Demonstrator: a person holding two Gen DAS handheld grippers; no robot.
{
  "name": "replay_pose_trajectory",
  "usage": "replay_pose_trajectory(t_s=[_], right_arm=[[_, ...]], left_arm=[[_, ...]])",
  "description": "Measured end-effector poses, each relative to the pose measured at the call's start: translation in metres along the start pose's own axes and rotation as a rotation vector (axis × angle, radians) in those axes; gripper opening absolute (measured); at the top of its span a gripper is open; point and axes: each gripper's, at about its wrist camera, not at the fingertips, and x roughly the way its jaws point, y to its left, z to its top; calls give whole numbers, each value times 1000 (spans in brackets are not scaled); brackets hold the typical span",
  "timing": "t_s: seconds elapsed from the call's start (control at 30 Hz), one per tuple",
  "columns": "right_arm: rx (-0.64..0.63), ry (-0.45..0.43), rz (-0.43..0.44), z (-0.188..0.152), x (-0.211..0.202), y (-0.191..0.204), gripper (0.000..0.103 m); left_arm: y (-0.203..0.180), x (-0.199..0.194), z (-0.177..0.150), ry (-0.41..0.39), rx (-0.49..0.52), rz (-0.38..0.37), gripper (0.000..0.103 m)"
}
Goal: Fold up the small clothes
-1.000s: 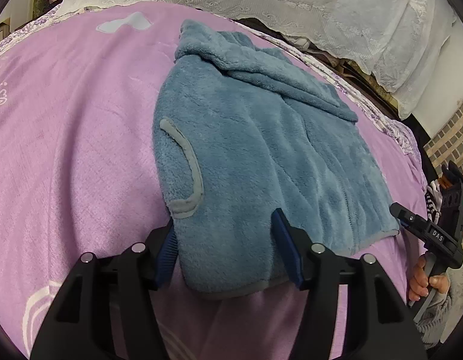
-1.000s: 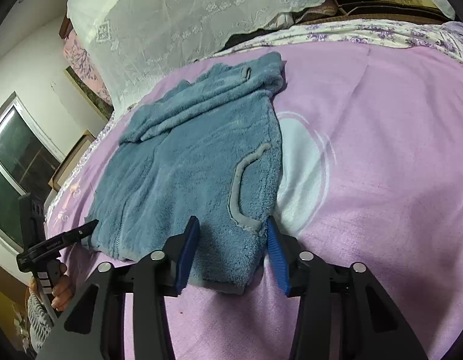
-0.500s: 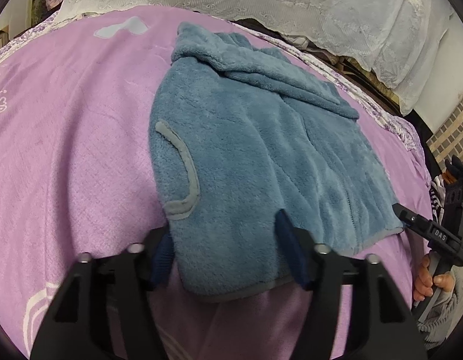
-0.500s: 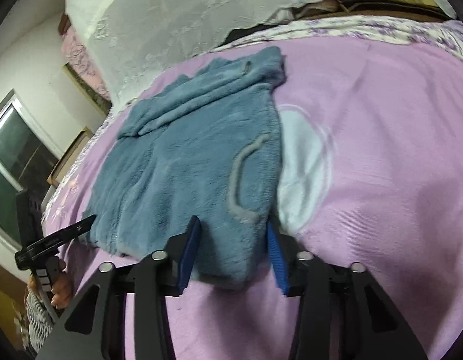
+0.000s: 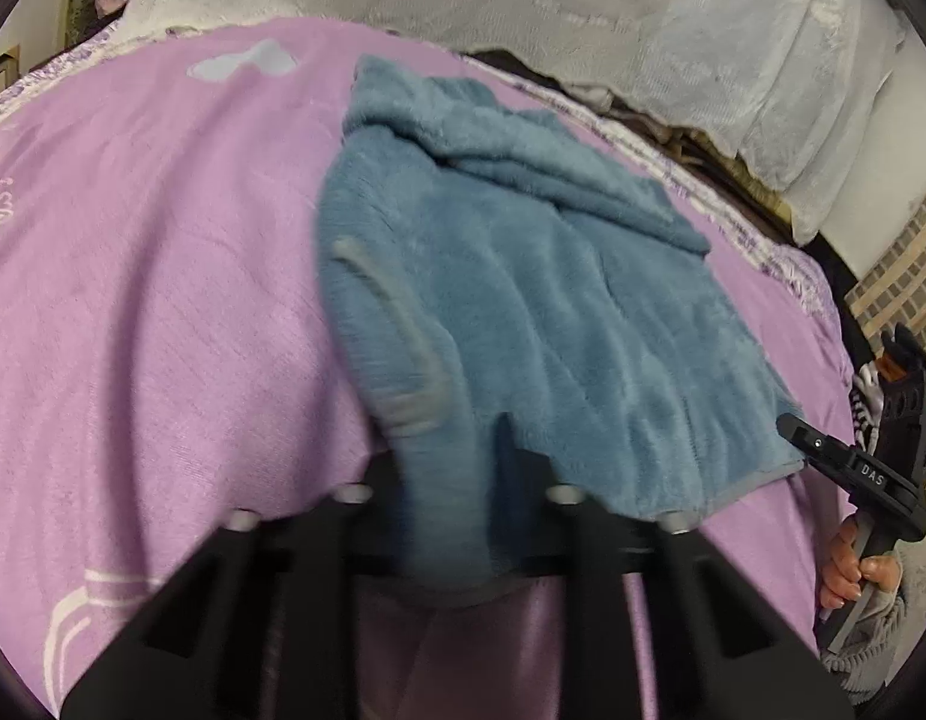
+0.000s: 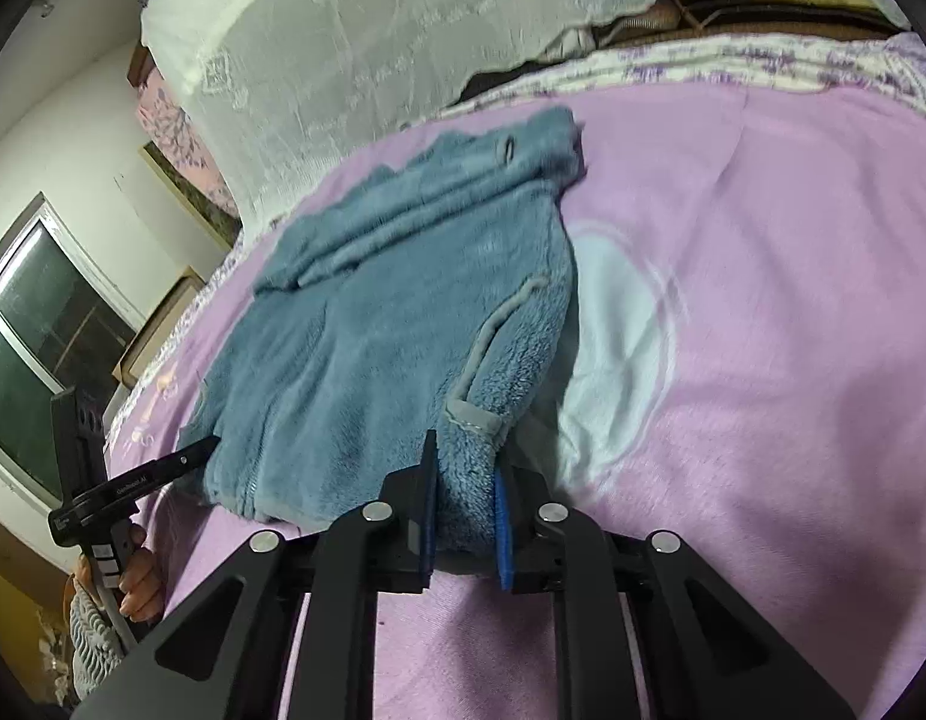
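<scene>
Both pairs of jaws are closed on the hem of the blue fleece garment (image 6: 396, 336), one at each near corner. In the right wrist view the right gripper (image 6: 466, 516) pinches a thick fold of the fleece between its blue pads (image 6: 503, 534), just below the grey-trimmed pocket opening (image 6: 493, 348); the fabric bulges up from between the fingers and the rest of the garment spreads away toward the far side of the purple bedspread (image 6: 763, 300).

In the left wrist view the left gripper (image 5: 447, 498) is motion-blurred, but a bunched ridge of the blue fleece garment (image 5: 553, 312) sits squeezed between its dark fingers, with the other grey-trimmed pocket opening (image 5: 396, 354) just left of the grip. The garment lies flat beyond, its hood or collar end (image 5: 438, 114) farthest from the jaws, near the white lace cover (image 5: 523, 6) at the head of the purple bedspread (image 5: 150, 276).

Each camera also catches the opposite tool at the garment's other near corner: the right gripper (image 5: 790, 423) at the right edge of the left view, held by the right hand (image 5: 853, 570), and the left gripper (image 6: 213, 444) at the left edge of the right view, held by the left hand (image 6: 135, 582).

Writing: white letters "DAS" show on the right gripper's arm in the left view. The left gripper's arm carries a small white label too blurred to read. A pale cartoon print (image 6: 619, 348) marks the bedspread beside the garment.
</scene>
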Motion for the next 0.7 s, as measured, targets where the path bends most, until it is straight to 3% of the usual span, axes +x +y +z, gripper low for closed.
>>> replay_pose_trajectory(t_s=[0.33, 0.53, 0.7], right_arm=[[46, -68, 52, -2, -28, -4, 13], [84, -43, 99, -11, -35, -11, 13], [120, 0, 124, -1, -28, -15, 13]], left_arm=[[1, -19, -5, -13, 18, -2, 11], [4, -34, -17, -3, 58, -8, 10], [19, -36, 1, -1, -11, -54, 10]])
